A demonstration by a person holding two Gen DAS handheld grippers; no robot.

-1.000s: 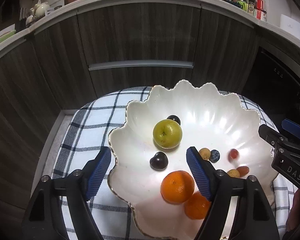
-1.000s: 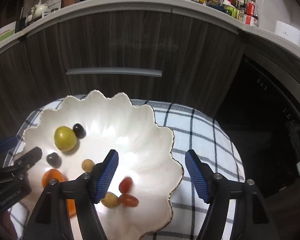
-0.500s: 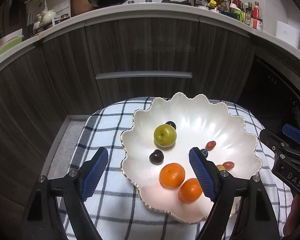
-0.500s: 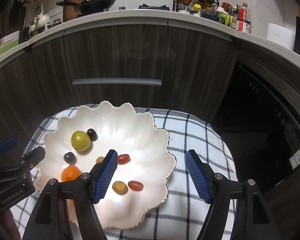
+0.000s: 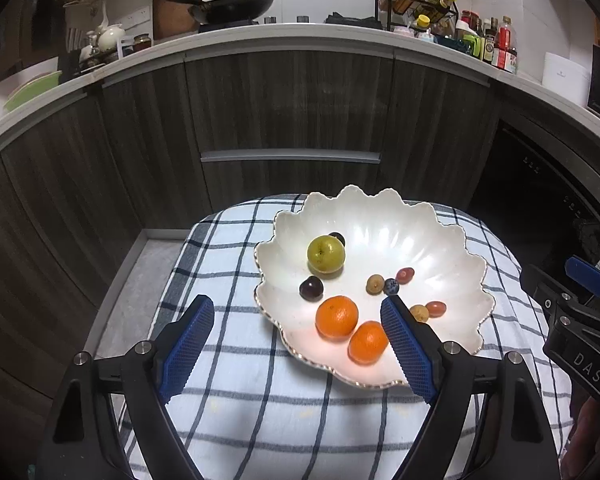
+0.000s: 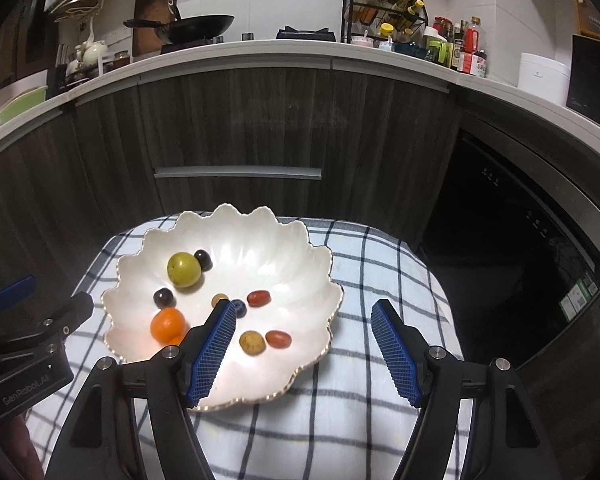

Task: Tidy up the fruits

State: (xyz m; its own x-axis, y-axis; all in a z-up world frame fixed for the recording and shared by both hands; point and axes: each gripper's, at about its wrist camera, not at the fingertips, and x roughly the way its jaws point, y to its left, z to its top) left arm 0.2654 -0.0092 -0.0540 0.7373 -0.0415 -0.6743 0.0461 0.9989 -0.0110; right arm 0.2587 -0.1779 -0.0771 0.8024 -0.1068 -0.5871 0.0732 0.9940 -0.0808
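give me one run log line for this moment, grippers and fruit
left gripper: open, empty | right gripper: open, empty | fruit: all in scalloped white bowl | bowl on checked cloth

A small raised surface is fully draped by a blue-and-white checked cloth (image 5: 236, 384). A white scalloped bowl (image 5: 432, 248) with a gold-edged rim rests directly on the cloth, toward its far side.

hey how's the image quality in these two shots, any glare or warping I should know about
Left wrist view: sharp, glare streaks on the white bowl, the counter bent into an arc by the fisheye, dark corners. Right wrist view: same curving, a bright hotspot on the bowl; the oven recess nearly black.
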